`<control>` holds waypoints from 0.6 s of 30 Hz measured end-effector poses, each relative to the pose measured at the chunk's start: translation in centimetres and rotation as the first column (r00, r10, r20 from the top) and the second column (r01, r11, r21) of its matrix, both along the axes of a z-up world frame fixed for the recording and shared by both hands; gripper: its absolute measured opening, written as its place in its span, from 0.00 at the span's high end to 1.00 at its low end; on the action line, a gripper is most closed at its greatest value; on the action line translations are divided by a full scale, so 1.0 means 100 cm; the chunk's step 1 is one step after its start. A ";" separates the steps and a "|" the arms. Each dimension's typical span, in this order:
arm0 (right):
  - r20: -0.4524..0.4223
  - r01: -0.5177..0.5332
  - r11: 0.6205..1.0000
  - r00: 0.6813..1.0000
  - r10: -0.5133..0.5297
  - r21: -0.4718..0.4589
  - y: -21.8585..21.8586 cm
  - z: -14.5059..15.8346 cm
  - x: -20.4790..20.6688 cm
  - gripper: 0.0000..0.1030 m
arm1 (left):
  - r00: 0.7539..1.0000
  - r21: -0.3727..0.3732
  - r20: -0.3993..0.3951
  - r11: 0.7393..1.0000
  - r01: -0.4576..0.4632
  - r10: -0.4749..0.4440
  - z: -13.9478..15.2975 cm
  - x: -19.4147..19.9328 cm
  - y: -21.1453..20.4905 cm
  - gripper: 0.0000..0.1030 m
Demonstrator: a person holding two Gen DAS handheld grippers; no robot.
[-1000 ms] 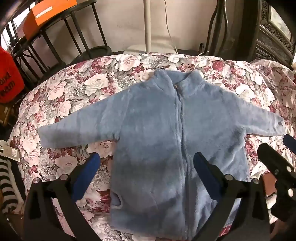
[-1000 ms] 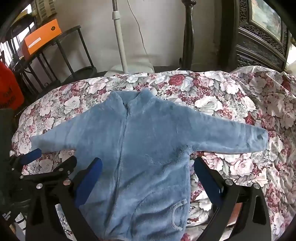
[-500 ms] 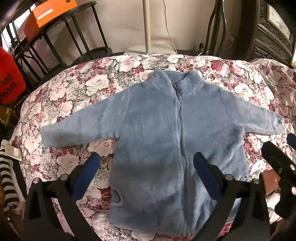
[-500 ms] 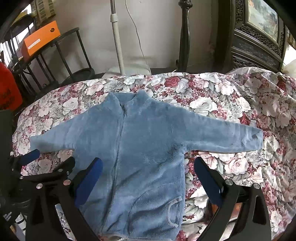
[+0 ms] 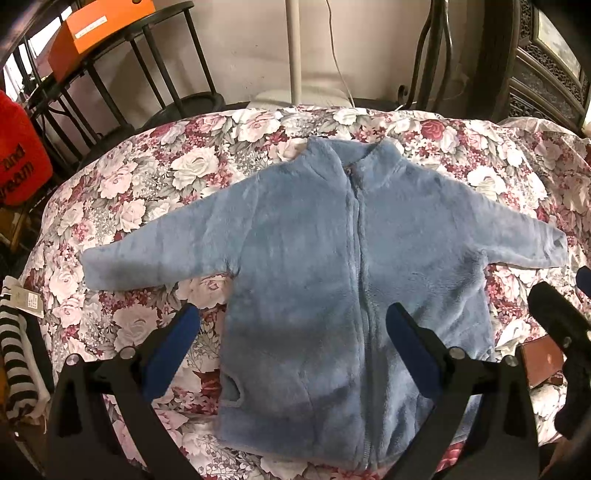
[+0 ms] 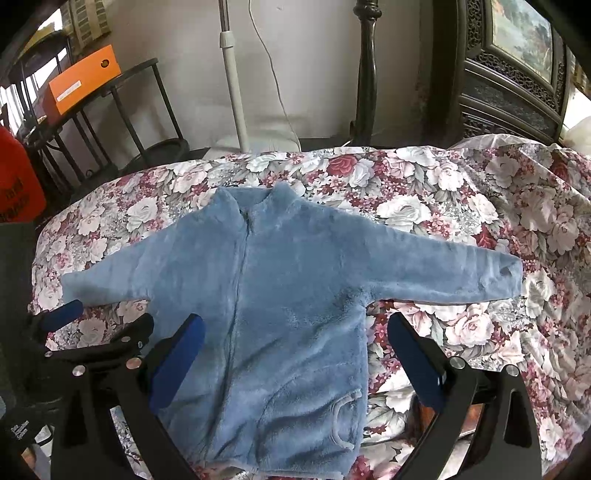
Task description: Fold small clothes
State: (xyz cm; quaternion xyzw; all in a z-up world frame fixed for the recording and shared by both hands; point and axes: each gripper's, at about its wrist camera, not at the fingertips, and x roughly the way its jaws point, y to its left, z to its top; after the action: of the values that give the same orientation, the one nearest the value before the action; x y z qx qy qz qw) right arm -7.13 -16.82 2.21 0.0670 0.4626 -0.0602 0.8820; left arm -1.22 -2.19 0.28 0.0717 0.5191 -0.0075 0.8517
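Observation:
A small blue fleece zip jacket (image 5: 332, 266) lies flat, front up, both sleeves spread, on a floral cloth (image 5: 184, 170). It also shows in the right wrist view (image 6: 288, 295). My left gripper (image 5: 291, 339) is open and empty, above the jacket's lower left part. My right gripper (image 6: 295, 350) is open and empty, above the jacket's lower right part. The right gripper shows at the right edge of the left wrist view (image 5: 561, 332); the left gripper shows at the left of the right wrist view (image 6: 92, 332).
A black metal rack (image 5: 122, 74) with an orange box (image 5: 96, 33) stands at back left, beside a red bag (image 5: 18, 166). A white pole (image 6: 232, 74) and dark carved furniture (image 6: 517, 74) stand behind. Striped cloth (image 5: 14, 362) hangs at left.
Both grippers have pulled back and up a little from the jacket; more of its hem and the floral cloth shows. The jacket has not moved.

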 end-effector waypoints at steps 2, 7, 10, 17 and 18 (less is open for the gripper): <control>-0.001 0.001 1.000 1.000 -0.001 0.002 0.000 0.001 0.000 0.03 | 1.000 0.000 -0.001 1.000 -0.001 0.001 0.001 -0.001 0.000 0.05; 0.000 0.001 1.000 1.000 -0.001 0.000 0.000 0.001 0.000 0.03 | 1.000 0.001 -0.001 1.000 0.001 -0.001 0.000 -0.001 0.000 0.05; 0.001 0.004 1.000 1.000 -0.004 0.000 0.000 0.002 0.000 0.03 | 1.000 0.004 0.002 1.000 0.000 0.000 0.001 -0.001 0.000 0.05; 0.002 0.002 1.000 1.000 -0.002 0.001 -0.001 0.005 -0.002 0.03 | 1.000 0.005 -0.001 1.000 -0.002 0.002 0.001 -0.002 0.000 0.05; 0.002 0.003 1.000 1.000 -0.003 0.001 -0.001 0.003 -0.002 0.03 | 1.000 0.003 0.000 1.000 -0.002 0.002 0.002 -0.002 -0.001 0.05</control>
State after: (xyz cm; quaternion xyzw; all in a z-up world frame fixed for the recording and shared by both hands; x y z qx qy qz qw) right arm -7.31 -16.92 2.55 0.0681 0.4614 -0.0613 0.8824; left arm -1.41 -2.24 0.43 0.0725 0.5193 -0.0058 0.8515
